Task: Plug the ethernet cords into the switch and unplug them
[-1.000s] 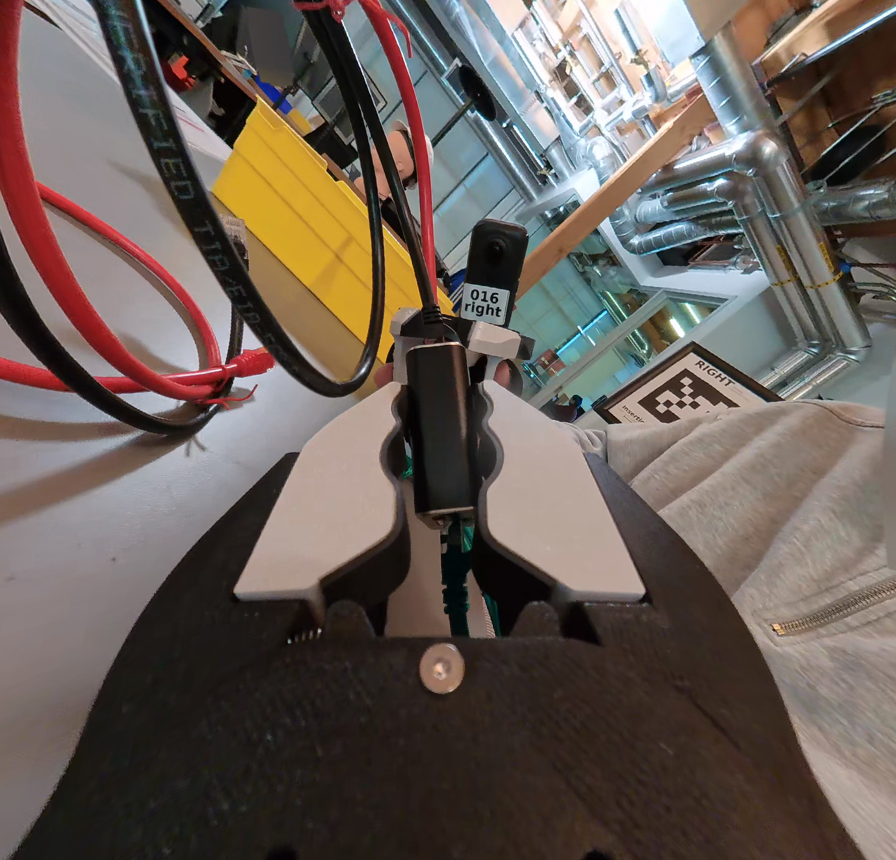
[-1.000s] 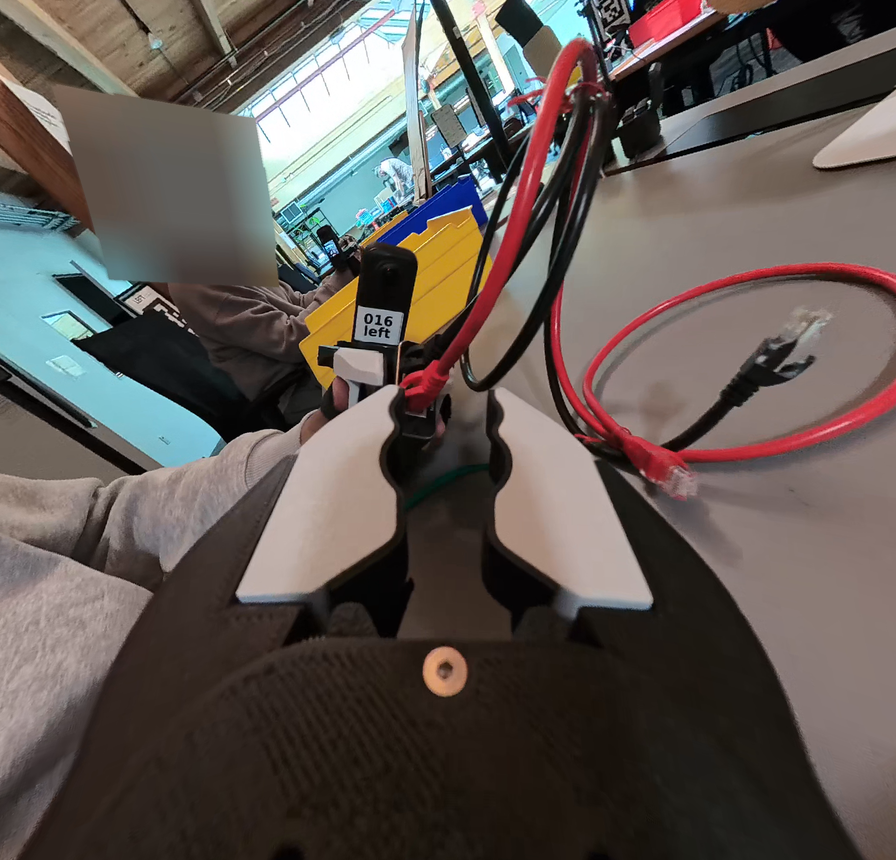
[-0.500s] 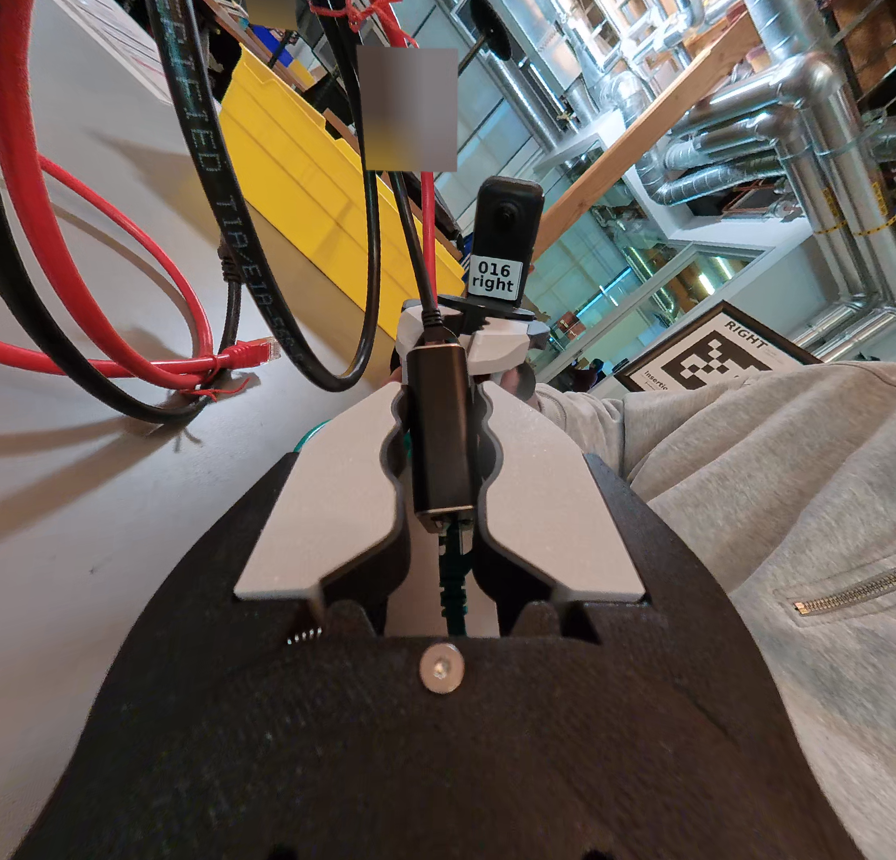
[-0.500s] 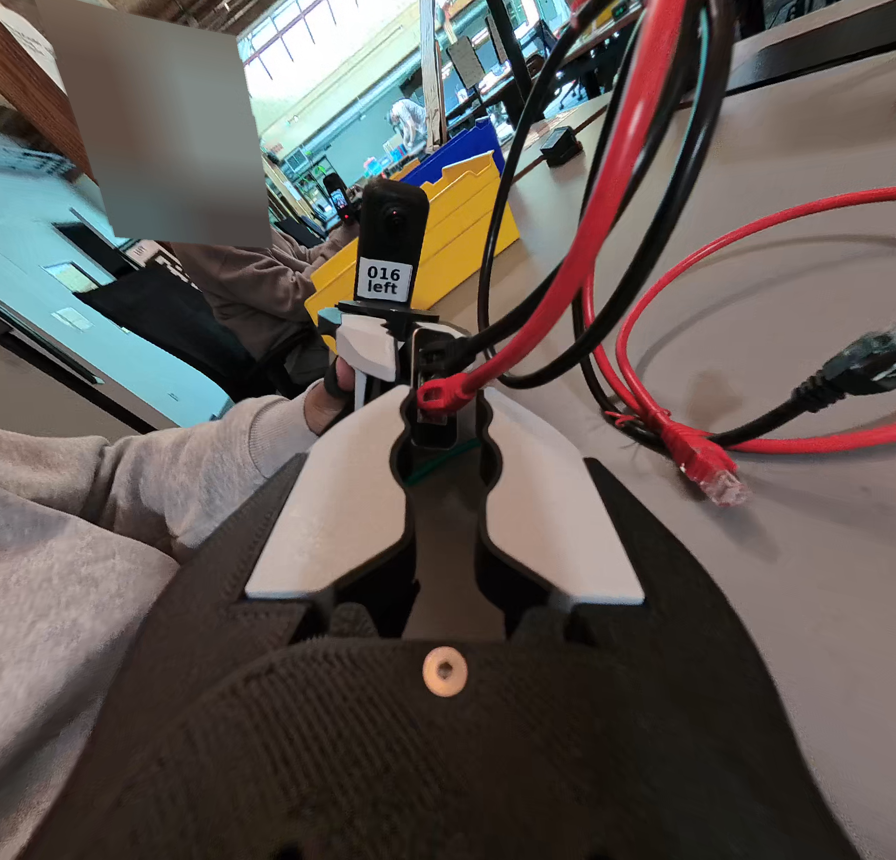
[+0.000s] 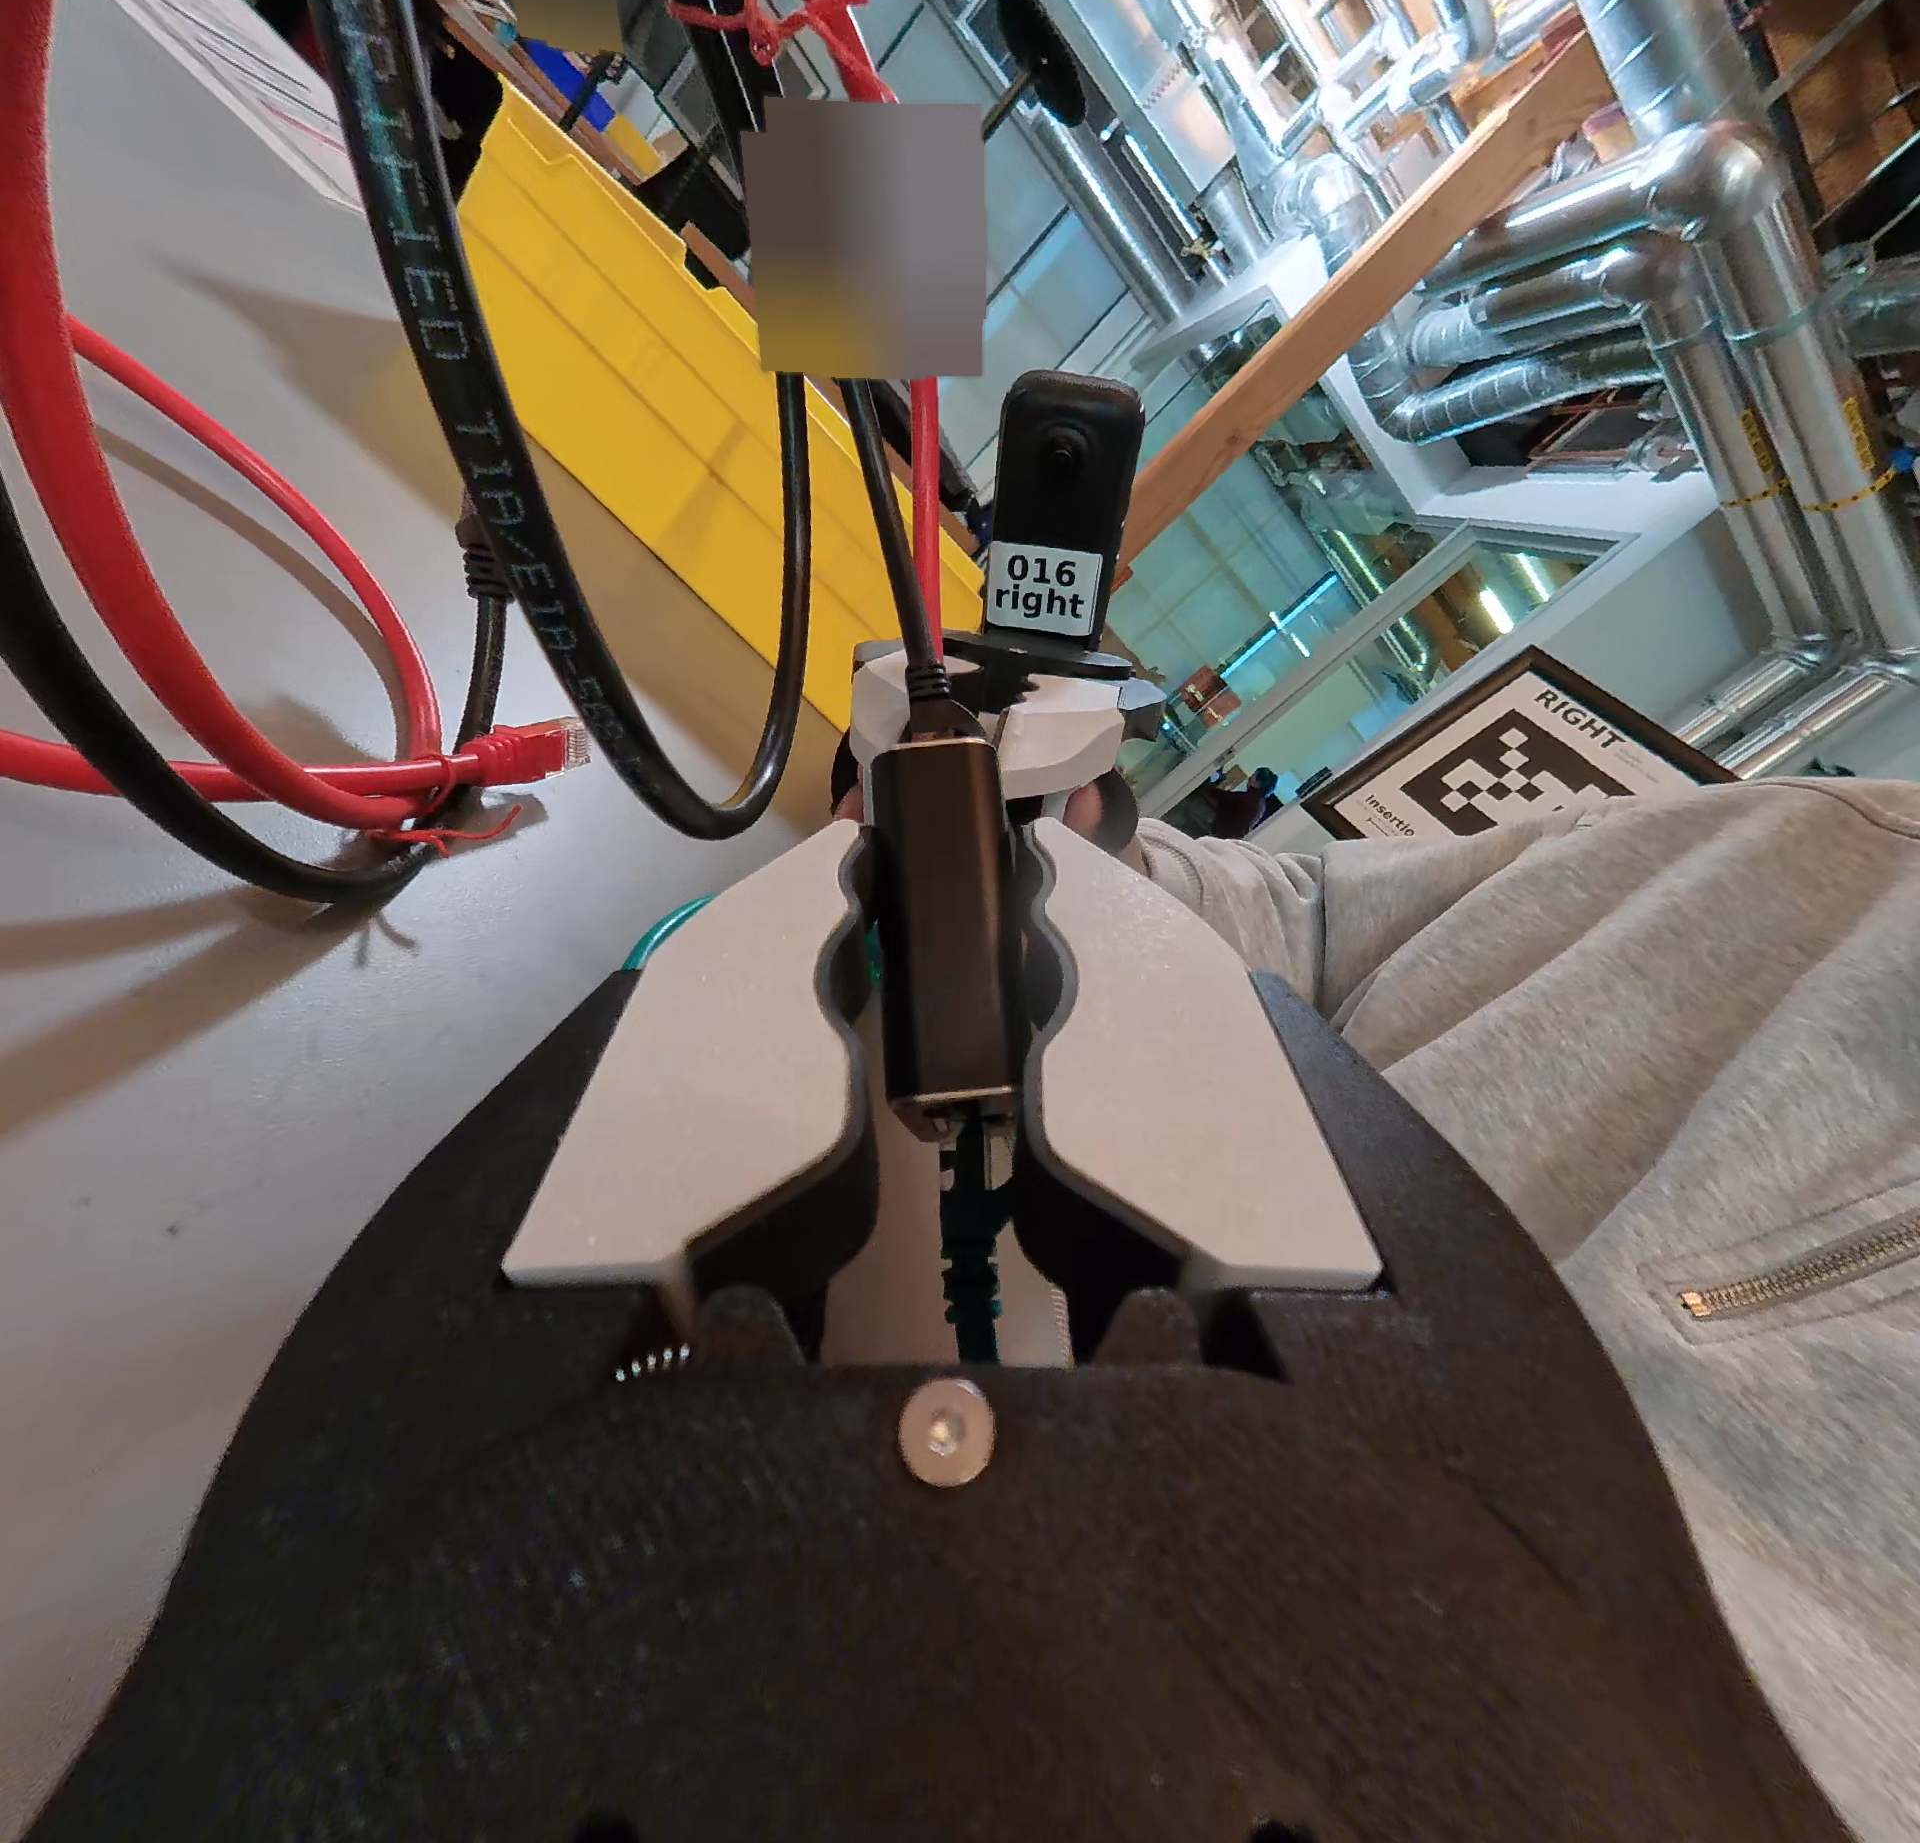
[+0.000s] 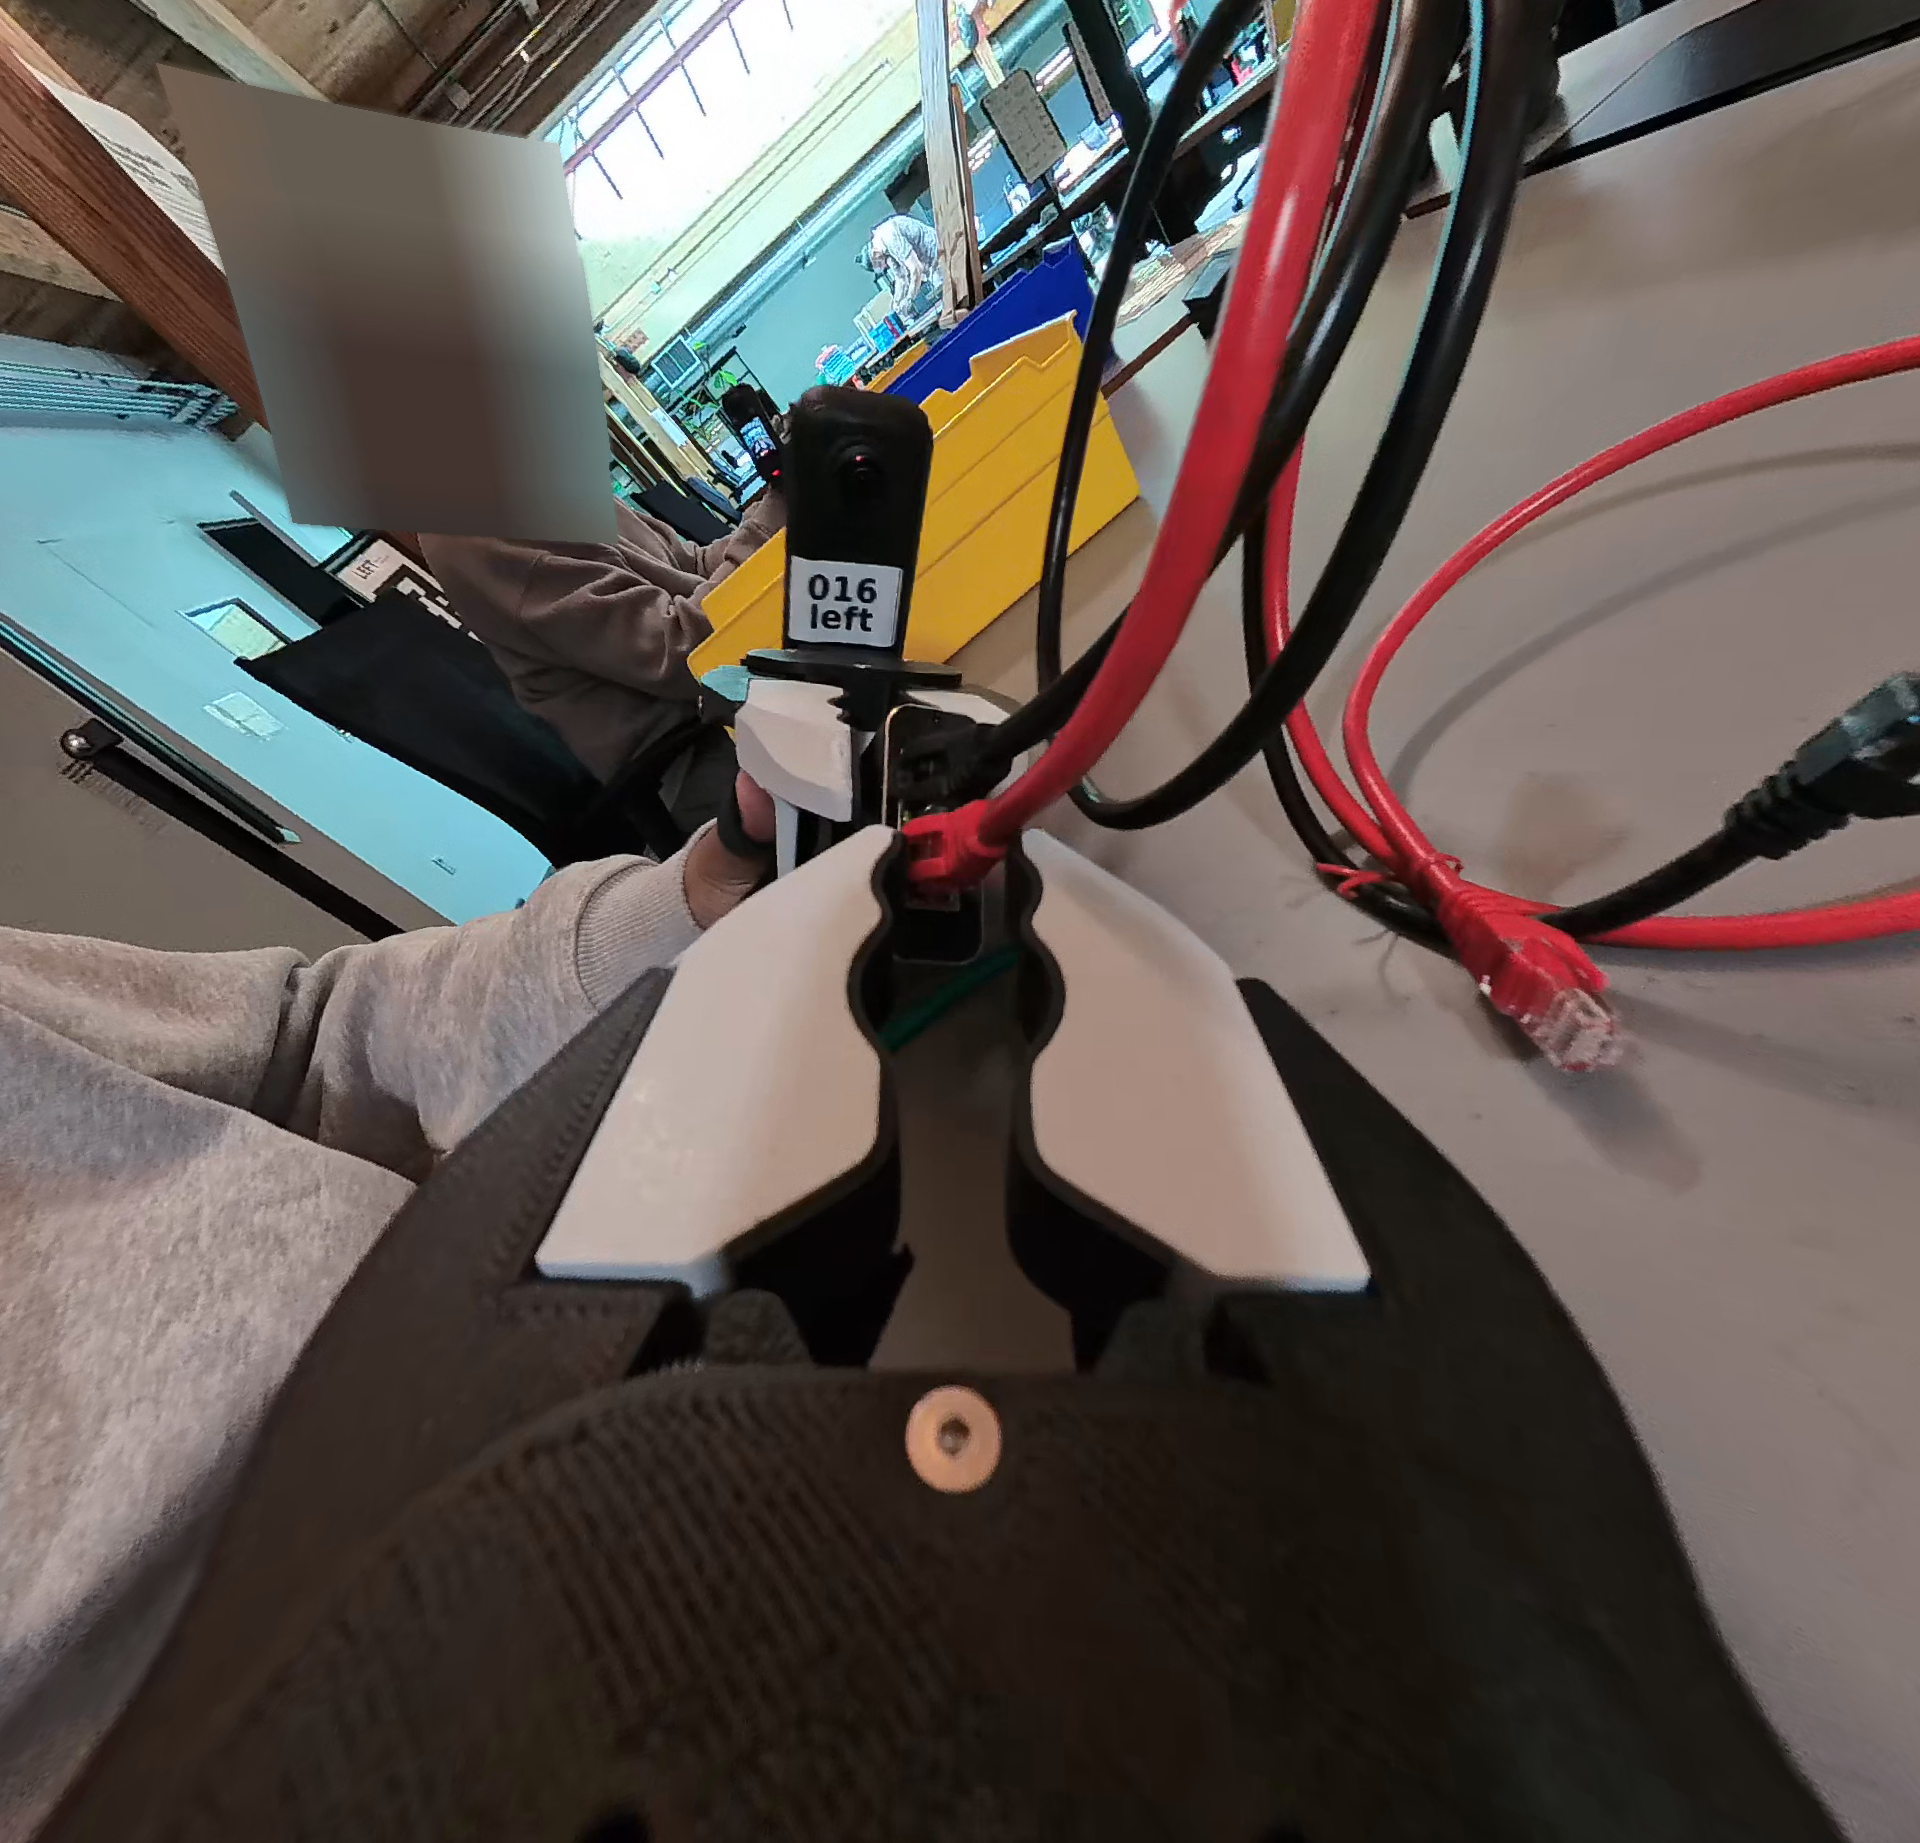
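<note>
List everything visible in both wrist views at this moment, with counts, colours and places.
switch: one, black, clamped in left gripper
green cord: one, plugged into switch's near end
red plug: one, held by right gripper, at switch
loose red plug: one, on table
loose black plug: one, on table
yellow bin: one, far table edge
blue bin: one, behind yellow bin
marker board: one, black-and-white, background
left gripper: white fingers, shut
right gripper: white fingers, shut
sleeves: two, grey

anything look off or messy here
Nothing looks damaged. The loose cords are a tangle: a spare red plug and a black plug lie unplugged on the table, while the left gripper clamps the switch.
</note>
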A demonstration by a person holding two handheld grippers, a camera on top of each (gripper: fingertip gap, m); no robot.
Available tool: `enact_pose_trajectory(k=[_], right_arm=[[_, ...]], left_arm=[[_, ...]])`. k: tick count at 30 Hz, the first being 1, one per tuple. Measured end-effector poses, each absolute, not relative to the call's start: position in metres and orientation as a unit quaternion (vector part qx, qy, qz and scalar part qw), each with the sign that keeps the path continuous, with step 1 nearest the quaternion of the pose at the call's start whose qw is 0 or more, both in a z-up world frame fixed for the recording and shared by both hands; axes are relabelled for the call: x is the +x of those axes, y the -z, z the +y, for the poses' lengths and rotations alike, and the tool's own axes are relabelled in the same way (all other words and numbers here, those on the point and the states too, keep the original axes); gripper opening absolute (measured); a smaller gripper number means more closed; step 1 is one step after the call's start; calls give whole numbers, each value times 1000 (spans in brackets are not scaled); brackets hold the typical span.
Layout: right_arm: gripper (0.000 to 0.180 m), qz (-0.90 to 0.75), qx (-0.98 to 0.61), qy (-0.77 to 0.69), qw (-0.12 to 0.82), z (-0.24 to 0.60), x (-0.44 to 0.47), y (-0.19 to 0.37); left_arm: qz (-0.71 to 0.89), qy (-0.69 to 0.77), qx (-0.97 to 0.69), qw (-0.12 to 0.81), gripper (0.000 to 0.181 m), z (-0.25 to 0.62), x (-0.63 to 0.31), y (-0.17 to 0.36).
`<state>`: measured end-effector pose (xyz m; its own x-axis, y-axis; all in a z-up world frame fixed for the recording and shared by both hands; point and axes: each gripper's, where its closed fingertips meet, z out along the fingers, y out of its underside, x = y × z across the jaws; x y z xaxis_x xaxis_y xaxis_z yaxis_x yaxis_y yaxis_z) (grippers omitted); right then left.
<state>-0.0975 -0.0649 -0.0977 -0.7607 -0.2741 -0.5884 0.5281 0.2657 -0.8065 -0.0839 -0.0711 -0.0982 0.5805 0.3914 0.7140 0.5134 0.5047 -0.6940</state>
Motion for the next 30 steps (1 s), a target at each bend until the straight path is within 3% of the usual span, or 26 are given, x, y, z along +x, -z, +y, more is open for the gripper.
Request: enact_pose_trajectory(k=[11,14,16,30], right_arm=[[13,712,100,610,333,-64,-101,93],[13,710,100,612,332,-63,-101,92],[13,708,99,614,335,-63,-101,91],[18,723,93,603,325,-65,-102,98]], left_arm=[[-456,79,-501,731,40,-63,-83,103],[-457,82,-502,730,37,-62,-84,103],[-459,81,-498,731,26,-64,-84,103],[-471,52,-494,729,26,-69,-86,103]])
